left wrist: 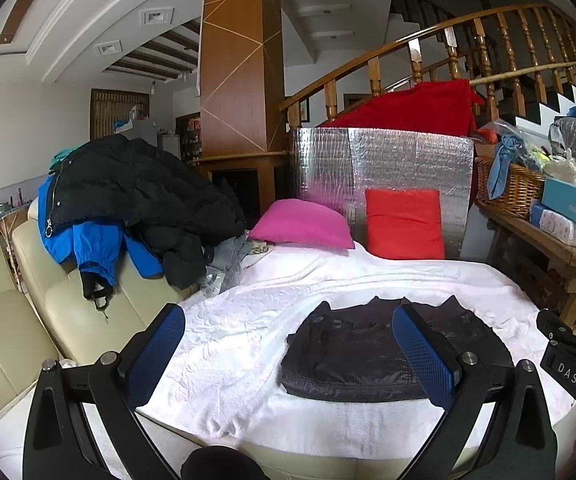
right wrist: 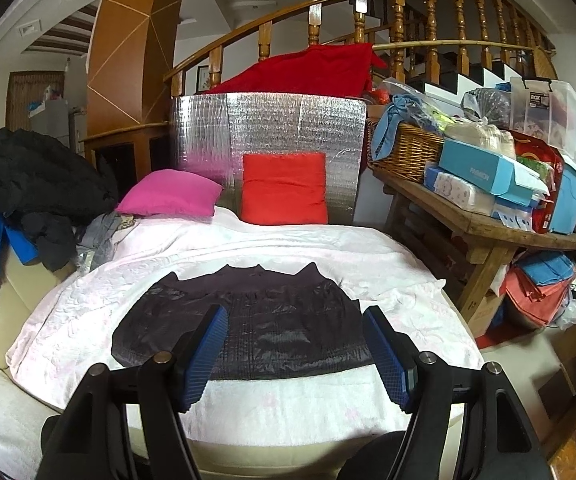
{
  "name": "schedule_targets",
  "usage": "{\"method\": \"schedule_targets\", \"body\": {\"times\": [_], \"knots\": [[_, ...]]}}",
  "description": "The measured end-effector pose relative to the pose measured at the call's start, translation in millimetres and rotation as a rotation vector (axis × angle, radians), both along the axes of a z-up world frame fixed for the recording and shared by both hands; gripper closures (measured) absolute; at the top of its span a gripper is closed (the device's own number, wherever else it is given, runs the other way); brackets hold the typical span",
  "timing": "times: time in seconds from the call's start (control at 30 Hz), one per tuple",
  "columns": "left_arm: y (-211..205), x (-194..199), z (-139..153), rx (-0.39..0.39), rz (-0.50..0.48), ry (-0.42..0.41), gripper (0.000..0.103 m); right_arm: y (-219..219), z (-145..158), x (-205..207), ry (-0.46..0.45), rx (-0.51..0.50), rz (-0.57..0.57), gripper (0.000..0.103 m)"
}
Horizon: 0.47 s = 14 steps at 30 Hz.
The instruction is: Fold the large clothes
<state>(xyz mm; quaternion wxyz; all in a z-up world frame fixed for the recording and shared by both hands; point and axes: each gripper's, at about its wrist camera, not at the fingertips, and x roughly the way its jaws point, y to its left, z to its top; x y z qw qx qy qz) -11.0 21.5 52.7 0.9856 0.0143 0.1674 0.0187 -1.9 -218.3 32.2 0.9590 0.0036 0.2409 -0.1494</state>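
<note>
**Both grippers spread wide, nothing held; dark jacket folded on white blanket**

Left gripper [left wrist: 288, 360]: nearest item in left wrist view. Blue-padded fingers [left wrist: 156, 354] spread wide, nothing between them. Raised above the blanket, no contact w/ fabric visible. Right-hand pad overlaps the jacket in the frame; contact can't be confirmed.

Right gripper [right wrist: 292, 354]: same config. Blue pads [right wrist: 388, 356] wide apart, empty. Jacket's near edge shows through the gap. Part of the right gripper body, marked "DAS", shows at far right edge of left wrist view.

Dark jacket [right wrist: 248, 320]: lies flat on white blanket [right wrist: 68, 320], folded to a compact, roughly rectangular shape. Shiny quilted fabric, dark purple-black. Collar side points away from cameras; near edge is straight. Sits approx. centre of the blanket, nearer the front edge than the cushions.

White blanket: textured, covers the work surface; wrinkled on the left side.

Mid range, left: cream sofa [left wrist: 4, 320] just beside the blanket. Piled on its back: black puffer coat [left wrist: 144, 192] over blue jacket [left wrist: 84, 244]. Grey garment [left wrist: 224, 260] at foot of pile, touching blanket edge.

Far end of blanket: pink cushion [right wrist: 170, 198] lying tilted, red cushion [right wrist: 284, 190] upright against silver foil panel [right wrist: 300, 128]. Red cloth [right wrist: 308, 68] behind the panel's top.

Right: wooden bench [right wrist: 488, 228] w/ wicker basket [right wrist: 408, 152], boxes, bags.

Background: wooden stair railing [right wrist: 400, 20], wood-panelled column [left wrist: 240, 60].
</note>
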Motion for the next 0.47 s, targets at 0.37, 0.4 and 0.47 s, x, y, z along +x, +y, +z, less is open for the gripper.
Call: {"method": "schedule_targets", "body": {"times": [0.37,0.4,0.47], "knots": [[-7.5,45.7,-11.6,0.014,0.01,0.037,0.0,-1.9,-12.6,46.2,0.049,-0.009,-0.004,0.029],[-9.0,53.4,-14.3,0.014,0.003,0.051,0.0,-4.5,-15.1,52.3,0.056,-0.006,-0.005,0.029],[-11.5,72.1,-20.4,0.016,-0.014,0.083,0.0,-13.0,-21.5,66.1,0.074,0.004,-0.002,0.029]]}}
